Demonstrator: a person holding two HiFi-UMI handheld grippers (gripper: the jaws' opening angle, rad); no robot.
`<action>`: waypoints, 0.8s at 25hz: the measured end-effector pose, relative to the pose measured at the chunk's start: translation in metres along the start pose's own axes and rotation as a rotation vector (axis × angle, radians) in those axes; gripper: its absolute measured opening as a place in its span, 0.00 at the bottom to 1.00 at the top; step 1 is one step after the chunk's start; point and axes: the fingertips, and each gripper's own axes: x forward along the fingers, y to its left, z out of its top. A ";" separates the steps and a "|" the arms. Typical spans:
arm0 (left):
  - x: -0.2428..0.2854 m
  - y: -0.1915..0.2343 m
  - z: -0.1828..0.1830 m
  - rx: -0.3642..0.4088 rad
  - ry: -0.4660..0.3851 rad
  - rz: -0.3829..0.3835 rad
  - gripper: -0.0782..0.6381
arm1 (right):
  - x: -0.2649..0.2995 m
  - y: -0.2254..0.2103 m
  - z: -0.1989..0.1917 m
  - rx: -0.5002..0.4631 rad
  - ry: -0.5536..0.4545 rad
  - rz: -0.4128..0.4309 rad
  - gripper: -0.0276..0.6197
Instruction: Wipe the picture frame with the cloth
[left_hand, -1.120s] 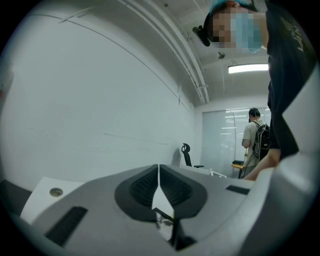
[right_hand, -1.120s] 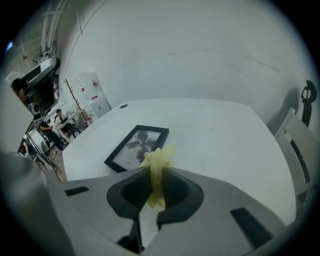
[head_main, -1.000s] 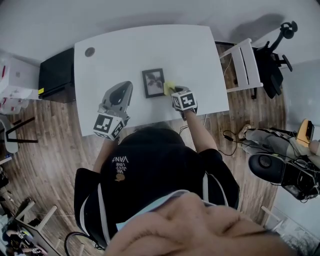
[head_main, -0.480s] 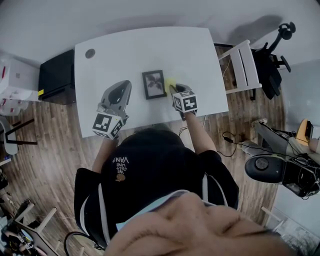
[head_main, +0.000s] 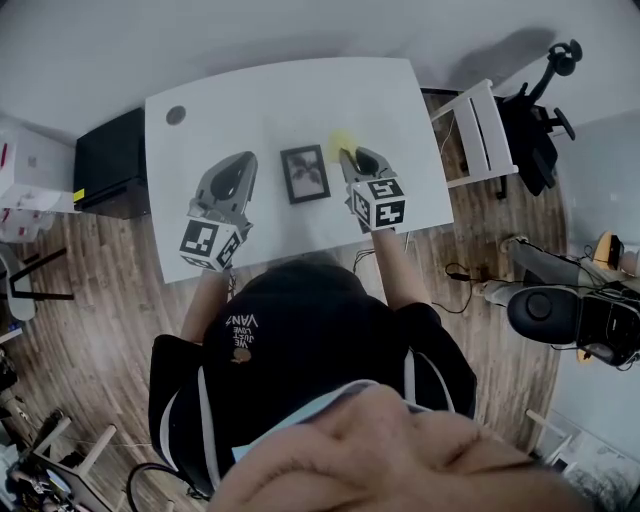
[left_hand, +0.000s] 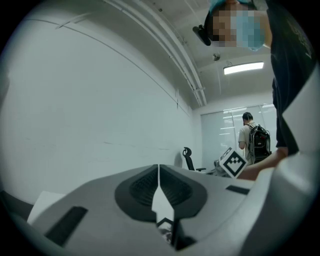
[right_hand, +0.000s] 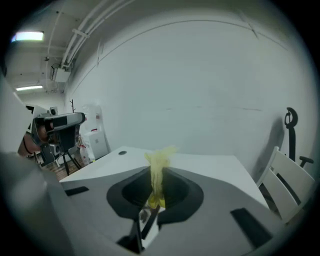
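Note:
A small dark picture frame (head_main: 305, 174) lies flat on the white table (head_main: 270, 95), between my two grippers. My right gripper (head_main: 352, 153) is just right of the frame, lifted and tilted up, shut on a yellow cloth (head_main: 340, 142). In the right gripper view the yellow cloth (right_hand: 158, 170) sticks up from between the closed jaws of the right gripper (right_hand: 156, 186). My left gripper (head_main: 237, 170) is left of the frame, also raised. In the left gripper view the left gripper (left_hand: 158, 176) has its jaws pressed together with nothing in them. The frame is hidden in both gripper views.
A round cable hole (head_main: 176, 115) sits in the table's far left corner. A black cabinet (head_main: 108, 162) stands to the left. A white chair (head_main: 487, 132) and a black office chair (head_main: 540, 130) stand to the right. A person with a backpack (left_hand: 254, 142) is far off.
My right gripper has lifted the yellow cloth away from the frame's right edge and moved it farther back. The left gripper has shifted slightly away. The frame has stayed put.

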 end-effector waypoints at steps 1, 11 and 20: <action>0.002 0.001 0.003 0.003 -0.006 -0.002 0.14 | -0.003 0.000 0.010 -0.003 -0.027 -0.003 0.10; 0.010 0.006 0.024 0.049 -0.037 -0.017 0.14 | -0.045 0.013 0.092 -0.042 -0.298 -0.010 0.10; 0.017 0.011 0.034 0.063 -0.042 -0.022 0.14 | -0.068 0.022 0.129 -0.054 -0.413 0.003 0.10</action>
